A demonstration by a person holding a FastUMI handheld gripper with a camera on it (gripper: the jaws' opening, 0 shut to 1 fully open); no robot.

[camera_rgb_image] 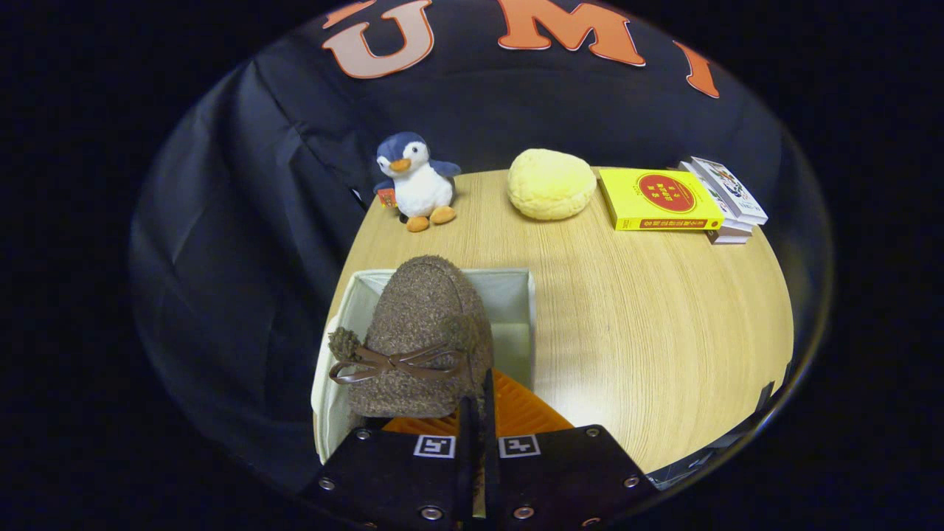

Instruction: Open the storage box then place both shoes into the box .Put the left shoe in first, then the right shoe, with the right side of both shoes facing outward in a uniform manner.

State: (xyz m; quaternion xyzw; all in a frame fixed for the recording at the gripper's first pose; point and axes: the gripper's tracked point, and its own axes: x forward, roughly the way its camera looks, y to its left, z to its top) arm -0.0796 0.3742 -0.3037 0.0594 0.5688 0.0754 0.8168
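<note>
Hanging toe-forward straight ahead of the gripper (478,413), whose fingers are pinched nearly together on its heel edge, the brown fuzzy shoe (424,335) runs lengthwise over the open storage box (516,295), so lowering it should seat it inside.

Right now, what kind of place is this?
Probably a staged demo booth, not a home: a round wooden table against black cloth, with props like a plush penguin and stacked books. Jaws hold a shoe.
</note>
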